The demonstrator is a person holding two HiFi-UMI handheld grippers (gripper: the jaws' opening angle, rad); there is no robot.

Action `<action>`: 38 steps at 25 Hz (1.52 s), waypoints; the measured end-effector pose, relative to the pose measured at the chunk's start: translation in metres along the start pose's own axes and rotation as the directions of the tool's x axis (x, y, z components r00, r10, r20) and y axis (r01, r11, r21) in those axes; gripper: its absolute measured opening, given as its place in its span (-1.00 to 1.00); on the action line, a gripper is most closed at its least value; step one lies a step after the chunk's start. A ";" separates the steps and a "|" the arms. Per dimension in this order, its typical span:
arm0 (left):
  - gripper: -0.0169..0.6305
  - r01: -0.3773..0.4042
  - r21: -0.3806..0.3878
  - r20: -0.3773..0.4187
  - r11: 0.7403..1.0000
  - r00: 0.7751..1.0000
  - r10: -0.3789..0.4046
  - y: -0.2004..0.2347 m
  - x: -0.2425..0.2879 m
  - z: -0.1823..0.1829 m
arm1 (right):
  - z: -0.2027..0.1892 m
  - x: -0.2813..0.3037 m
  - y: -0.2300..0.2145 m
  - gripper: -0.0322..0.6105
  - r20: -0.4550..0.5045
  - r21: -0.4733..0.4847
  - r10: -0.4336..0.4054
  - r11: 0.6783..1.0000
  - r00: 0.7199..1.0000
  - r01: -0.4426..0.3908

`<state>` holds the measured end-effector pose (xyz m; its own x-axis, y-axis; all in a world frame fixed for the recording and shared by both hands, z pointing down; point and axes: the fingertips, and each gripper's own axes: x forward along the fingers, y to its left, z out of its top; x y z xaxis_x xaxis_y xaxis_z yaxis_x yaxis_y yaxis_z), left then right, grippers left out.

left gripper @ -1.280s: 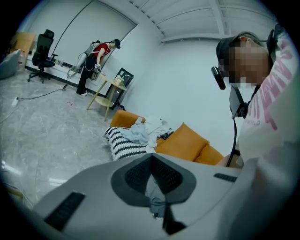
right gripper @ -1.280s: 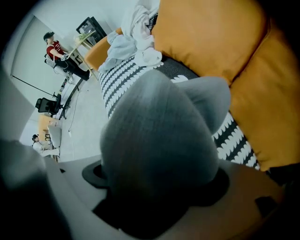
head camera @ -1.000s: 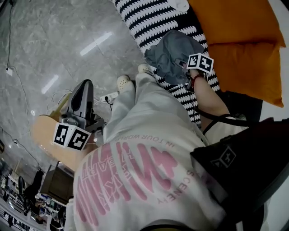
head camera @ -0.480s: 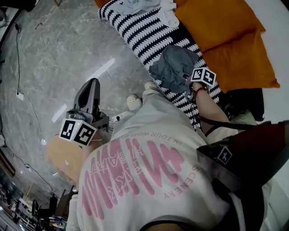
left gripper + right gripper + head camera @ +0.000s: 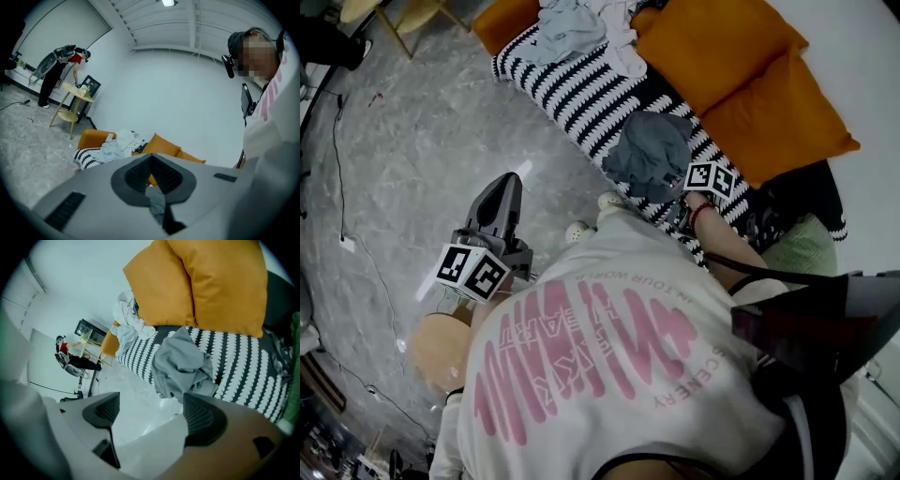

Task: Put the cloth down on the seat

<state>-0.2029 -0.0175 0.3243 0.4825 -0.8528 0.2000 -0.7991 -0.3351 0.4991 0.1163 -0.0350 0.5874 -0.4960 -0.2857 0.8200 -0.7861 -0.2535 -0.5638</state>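
Striped sofa seat (image 5: 581, 84): grey cloth (image 5: 652, 155) stays heaped there while view pulls back; right gripper (image 5: 152, 416) fingers wide, clear of cloth; left gripper (image 5: 152, 164) fingers shut, empty. Placement looks done.

Pink print runs upside down in the head view across the person's white sweatshirt (image 5: 609, 375). We read "IN TOUR WOR…" in small capitals along the print's upper edge, with the last letters unclear, and "SCENERY" down its right side. Large pink letters fill the middle, and we cannot read them.
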 end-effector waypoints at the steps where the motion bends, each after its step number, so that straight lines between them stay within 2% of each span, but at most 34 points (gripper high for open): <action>1: -0.92 0.019 0.001 -0.013 1.000 1.000 -0.019 -0.002 0.002 -0.003 | -0.002 -0.003 0.008 0.45 0.012 0.022 0.037 0.999 0.999 -0.037; 3: -0.92 0.061 0.011 -0.040 0.998 0.997 -0.061 -0.006 0.008 -0.007 | -0.006 -0.008 0.027 0.44 0.049 0.073 0.126 0.989 0.991 -0.130; 5: -0.92 0.093 0.018 -0.065 0.996 0.994 -0.091 -0.010 0.012 -0.010 | -0.008 -0.018 0.048 0.44 0.099 0.119 0.223 0.965 0.970 -0.234; 8: -0.92 0.142 0.022 -0.088 0.990 0.986 -0.139 -0.017 0.017 -0.011 | -0.005 -0.039 0.085 0.44 0.182 0.148 0.358 0.911 0.916 -0.385; 11: -0.92 0.199 0.033 -0.116 0.980 0.974 -0.194 -0.024 0.023 -0.014 | -0.002 -0.061 0.121 0.40 0.240 0.126 0.474 0.850 0.847 -0.512; 13: -0.92 0.220 0.034 -0.131 0.975 0.968 -0.213 -0.025 0.028 -0.016 | 0.007 -0.078 0.139 0.25 0.296 0.082 0.530 0.815 0.795 -0.574; 15: -0.92 0.234 0.030 -0.143 0.972 0.963 -0.227 -0.027 0.036 -0.018 | 0.022 -0.100 0.154 -0.12 0.372 0.004 0.573 0.786 0.731 -0.618; 16: -0.92 0.243 0.032 -0.150 0.969 0.960 -0.236 -0.029 0.040 -0.019 | 0.028 -0.112 0.160 -0.19 0.405 -0.026 0.591 0.770 0.697 -0.638; 17: -0.92 0.255 0.036 -0.158 0.966 0.956 -0.247 -0.032 0.043 -0.021 | 0.033 -0.124 0.166 -0.26 0.432 -0.054 0.614 0.748 0.660 -0.661; 19: -0.92 0.280 0.045 -0.169 0.959 0.948 -0.269 -0.039 0.049 -0.022 | 0.043 -0.152 0.180 -0.53 0.473 -0.110 0.666 0.694 0.576 -0.712; 22: -0.92 0.306 0.050 -0.173 0.951 0.940 -0.293 -0.050 0.052 -0.017 | 0.052 -0.190 0.194 -0.74 0.515 -0.154 0.710 0.627 0.480 -0.764; 27: -0.92 0.327 0.060 -0.175 0.943 0.934 -0.313 -0.060 0.054 -0.006 | 0.052 -0.234 0.217 -0.86 0.504 -0.254 0.783 0.537 0.364 -0.805; 31: -0.92 0.346 0.044 -0.166 0.937 0.928 -0.334 -0.068 0.054 0.003 | 0.044 -0.250 0.228 -0.87 0.467 -0.343 0.824 0.503 0.320 -0.793; 34: -0.92 0.362 0.051 -0.166 0.931 0.922 -0.350 -0.078 0.060 0.010 | 0.041 -0.249 0.225 -0.87 0.466 -0.372 0.821 0.520 0.330 -0.769; 38: -0.92 0.385 0.059 -0.163 0.921 0.914 -0.372 -0.092 0.067 0.013 | 0.038 -0.240 0.210 -0.87 0.485 -0.336 0.806 0.530 0.339 -0.779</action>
<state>-0.1020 -0.0489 0.2807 0.7966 -0.5895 0.1343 -0.5712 -0.6610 0.4867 0.0849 -0.0548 0.2683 -0.6232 -0.7491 -0.2246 -0.1541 0.3991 -0.9039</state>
